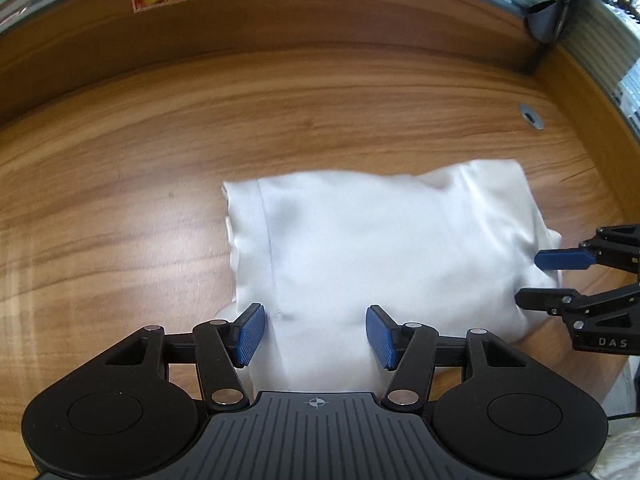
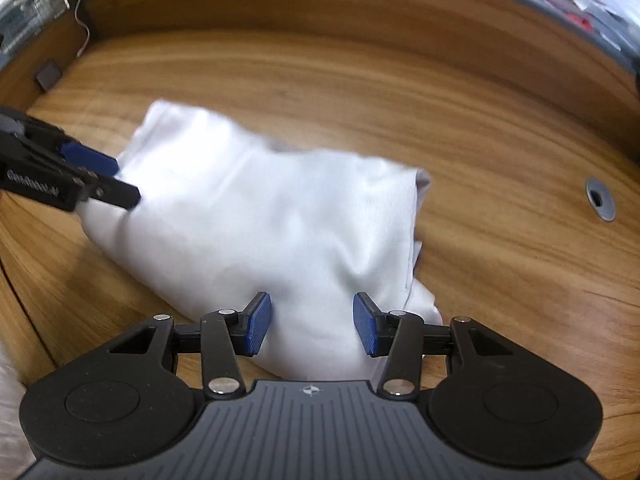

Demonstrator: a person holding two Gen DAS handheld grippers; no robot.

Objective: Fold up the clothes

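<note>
Bare wooden table [image 1: 120, 160] lies open around the folded white garment [image 1: 380, 248]; raised wooden rim [image 1: 320, 28] bounds it behind.

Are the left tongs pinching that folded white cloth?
Apart: the left wrist view shows the left tongs open, both blue pads clear of the folded white cloth lying between them.

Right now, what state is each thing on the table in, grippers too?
White garment: folded into a puffy bundle, lying on the table, not gripped.
Left gripper: open, pads either side of the cloth's near edge.
Right gripper: open, straddling the cloth without pinching.
Wooden table: bare around the garment.
</note>
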